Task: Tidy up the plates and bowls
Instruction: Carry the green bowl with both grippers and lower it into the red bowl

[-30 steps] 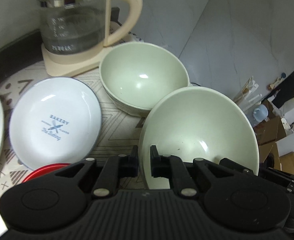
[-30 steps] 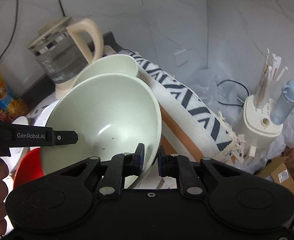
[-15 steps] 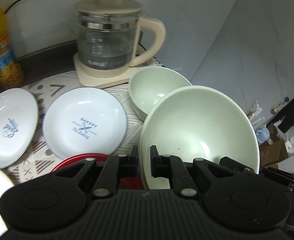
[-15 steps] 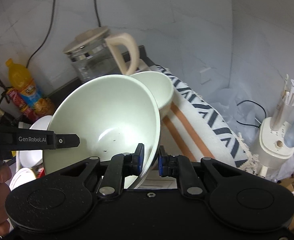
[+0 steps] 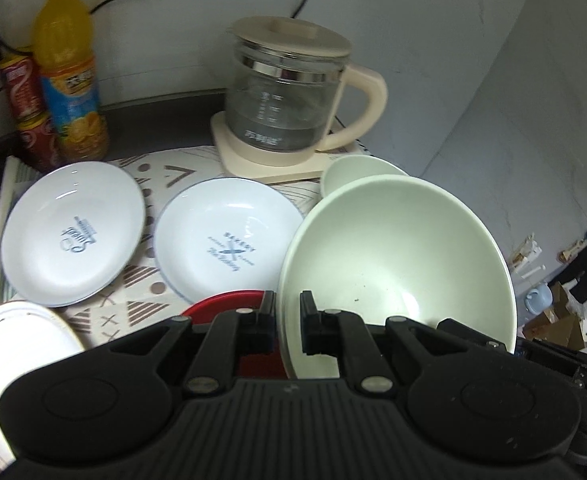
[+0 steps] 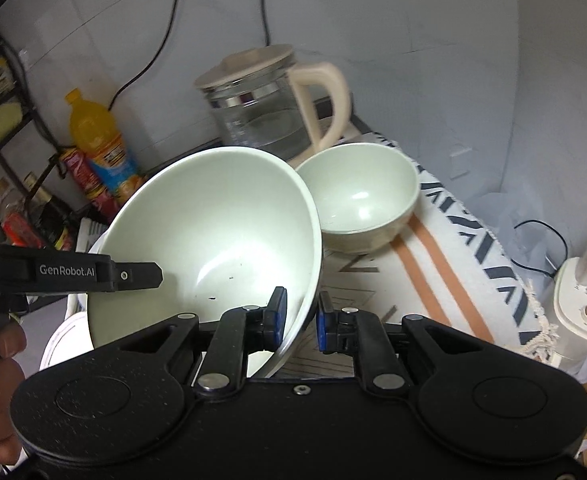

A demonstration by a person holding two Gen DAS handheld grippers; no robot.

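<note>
Both grippers hold one large pale green bowl [image 5: 397, 264] in the air, tilted. My left gripper [image 5: 287, 320] is shut on its left rim. My right gripper [image 6: 299, 320] is shut on its right rim; the bowl [image 6: 213, 236] fills that view's middle. A second, smaller pale green bowl [image 6: 359, 196] stands on the patterned mat below and beyond, near the kettle; only its rim [image 5: 353, 166] shows in the left wrist view. Two white plates with blue print [image 5: 73, 232] [image 5: 229, 240] lie on the mat. A red dish [image 5: 229, 304] lies under the left gripper.
A glass kettle [image 5: 285, 108] on a cream base stands at the back. An orange drink bottle [image 5: 69, 68] and red cans [image 5: 25, 100] stand at the back left. A white-rimmed plate [image 5: 17, 336] lies at front left. A cream appliance [image 6: 581, 300] stands right, off the mat.
Both grippers have lifted the large bowl up and back from the table. More of the table, plates and bottle has come into view. The smaller bowl stays on the mat.
</note>
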